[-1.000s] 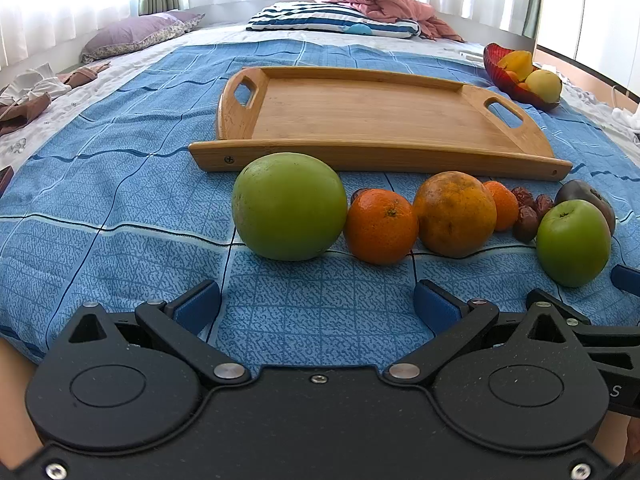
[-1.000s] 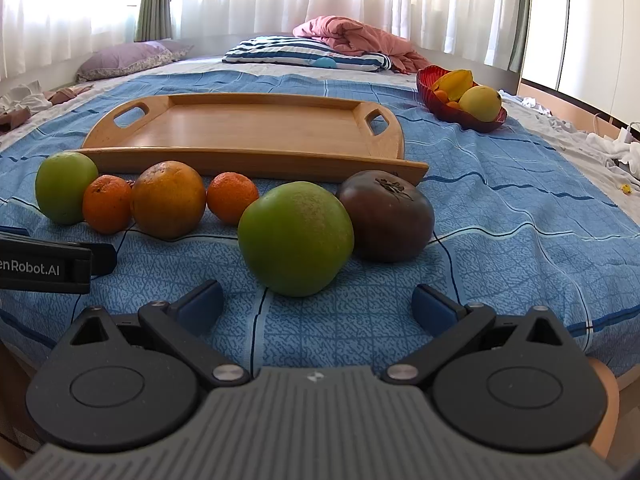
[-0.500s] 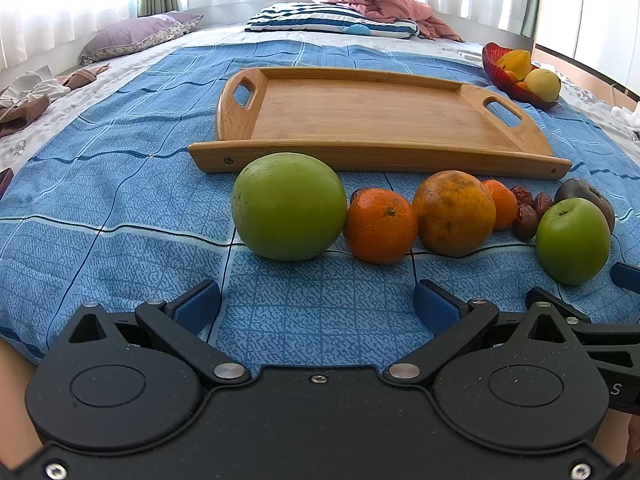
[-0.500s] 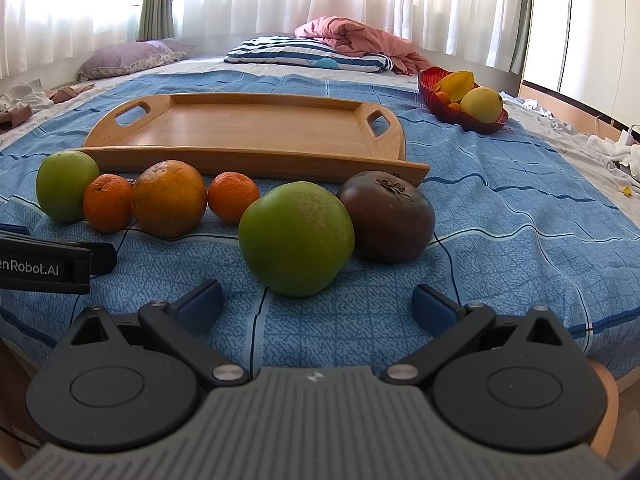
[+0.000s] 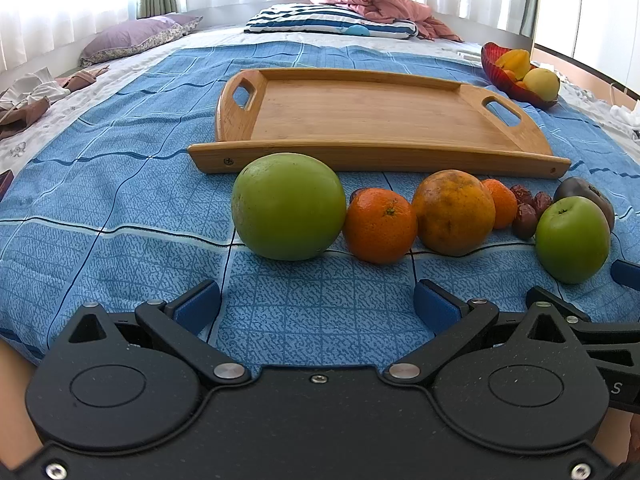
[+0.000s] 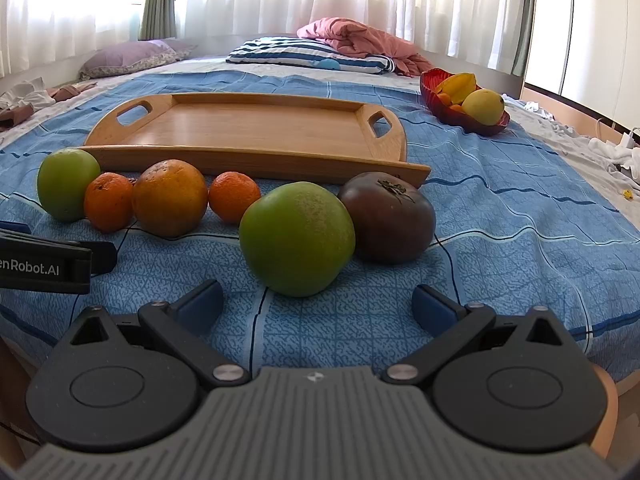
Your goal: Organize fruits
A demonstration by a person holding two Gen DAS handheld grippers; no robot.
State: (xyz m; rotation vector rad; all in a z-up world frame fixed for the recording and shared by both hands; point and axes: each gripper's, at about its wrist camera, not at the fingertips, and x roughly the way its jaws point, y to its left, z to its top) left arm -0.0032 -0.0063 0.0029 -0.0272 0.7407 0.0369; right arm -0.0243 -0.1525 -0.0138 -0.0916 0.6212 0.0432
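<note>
A row of fruit lies on the blue bedspread in front of a wooden tray (image 5: 376, 120) (image 6: 256, 130). From left: a big green apple (image 5: 288, 206) (image 6: 68, 184), a small orange (image 5: 380, 224) (image 6: 108, 200), a large orange (image 5: 454, 212) (image 6: 170, 198), a second small orange (image 6: 234, 196), brown dates (image 5: 528, 208), a green apple (image 5: 572, 238) (image 6: 298, 238) and a dark persimmon (image 6: 388, 216). My left gripper (image 5: 316, 308) stands open just short of the big apple. My right gripper (image 6: 318, 304) is open just short of the other green apple.
A red bowl (image 5: 504, 80) (image 6: 460, 114) with yellow fruit sits at the back right. Pillows and a pink blanket (image 6: 352, 40) lie at the head of the bed. The left gripper's finger (image 6: 52, 258) shows at the left of the right wrist view.
</note>
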